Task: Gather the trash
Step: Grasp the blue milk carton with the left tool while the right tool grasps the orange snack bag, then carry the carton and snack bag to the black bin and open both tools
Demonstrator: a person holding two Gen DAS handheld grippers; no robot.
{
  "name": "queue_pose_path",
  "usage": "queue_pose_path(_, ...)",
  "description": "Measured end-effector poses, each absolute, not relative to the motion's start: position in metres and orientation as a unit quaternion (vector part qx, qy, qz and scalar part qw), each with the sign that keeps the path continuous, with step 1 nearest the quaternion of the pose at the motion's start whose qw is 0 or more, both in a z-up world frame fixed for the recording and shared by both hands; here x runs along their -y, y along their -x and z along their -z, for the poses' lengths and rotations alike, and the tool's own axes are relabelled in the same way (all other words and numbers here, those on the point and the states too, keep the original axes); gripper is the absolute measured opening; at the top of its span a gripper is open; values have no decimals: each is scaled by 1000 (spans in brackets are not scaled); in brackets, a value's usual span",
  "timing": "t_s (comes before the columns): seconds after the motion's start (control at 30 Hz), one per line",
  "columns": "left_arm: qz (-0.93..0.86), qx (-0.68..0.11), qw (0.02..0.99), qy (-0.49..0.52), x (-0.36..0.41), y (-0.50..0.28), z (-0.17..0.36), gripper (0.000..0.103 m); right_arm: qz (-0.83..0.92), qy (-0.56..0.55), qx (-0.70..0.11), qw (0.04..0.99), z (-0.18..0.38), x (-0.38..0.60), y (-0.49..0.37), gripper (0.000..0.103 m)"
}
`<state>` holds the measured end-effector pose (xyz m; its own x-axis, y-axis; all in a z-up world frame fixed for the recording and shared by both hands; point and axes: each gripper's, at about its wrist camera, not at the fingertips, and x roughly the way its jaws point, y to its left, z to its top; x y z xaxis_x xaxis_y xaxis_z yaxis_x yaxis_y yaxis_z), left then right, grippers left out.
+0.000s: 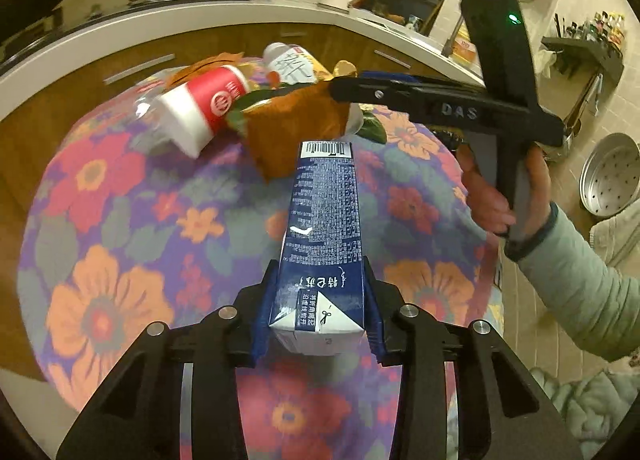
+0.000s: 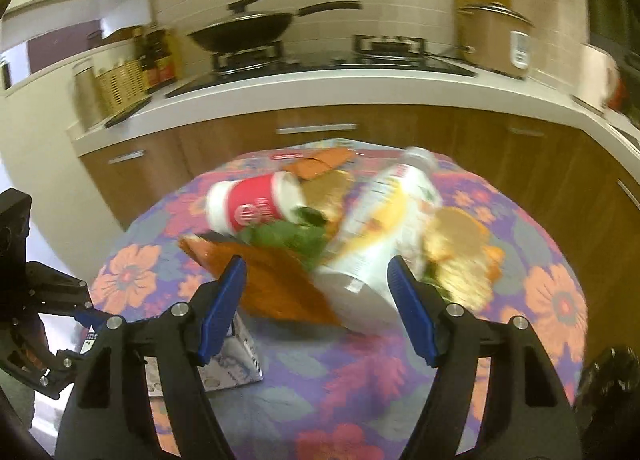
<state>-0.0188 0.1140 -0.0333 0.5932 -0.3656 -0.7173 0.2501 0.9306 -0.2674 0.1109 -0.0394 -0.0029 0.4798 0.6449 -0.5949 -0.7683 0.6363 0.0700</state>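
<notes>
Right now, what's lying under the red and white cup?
Green leaves and an orange wrapper show beneath the red and white cup; whatever lies under its middle is covered.

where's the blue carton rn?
Left wrist view, centre: the blue carton sits between the left gripper jaws, which press its sides, over the floral tablecloth. Its far end nears the orange wrapper.

The left claw grips a blue carton over the floral tablecloth, near a red cup.
</notes>
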Motion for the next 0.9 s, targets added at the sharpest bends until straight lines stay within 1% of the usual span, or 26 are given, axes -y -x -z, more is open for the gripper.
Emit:
queue_pose_path(0.13,163,-403,896,89,-142,48,32,36,-423,129,-312,841,9,20,-109,68)
queue_pose_path(0.2,151,-399,899,103,-154,60,30,36,-430,133,-316,835,11,21,-104,59)
queue_pose_path(0.3,132,-388,905,117,-169,71,26,36,-423,147,-319,835,18,27,-94,41)
queue_pose_path(0.33,127,-383,907,120,-174,79,23,36,-423,150,-321,834,20,29,-90,29)
queue_pose_path(0.37,121,-378,909,125,-179,80,21,36,-424,151,-323,832,22,32,-85,22)
queue_pose_path(0.4,117,-374,911,126,-181,82,19,36,-424,154,-323,832,23,34,-81,19)
queue_pose_path(0.43,111,-371,913,127,-182,82,18,36,-422,159,-322,832,25,36,-74,12)
queue_pose_path(0.47,107,-368,915,129,-184,83,16,36,-419,162,-320,834,26,39,-68,8)
queue_pose_path(0.57,112,-362,915,138,-184,81,15,36,-415,156,-313,840,26,48,-53,3)
queue_pose_path(0.63,107,-360,917,135,-181,79,15,36,-412,145,-309,845,23,56,-46,2)
queue_pose_path(0.8,109,-349,920,139,-176,78,11,36,-395,98,-316,857,20,92,-32,2)
queue_pose_path(0.9,114,-347,920,139,-171,72,11,36,-388,108,-319,858,26,101,-18,2)
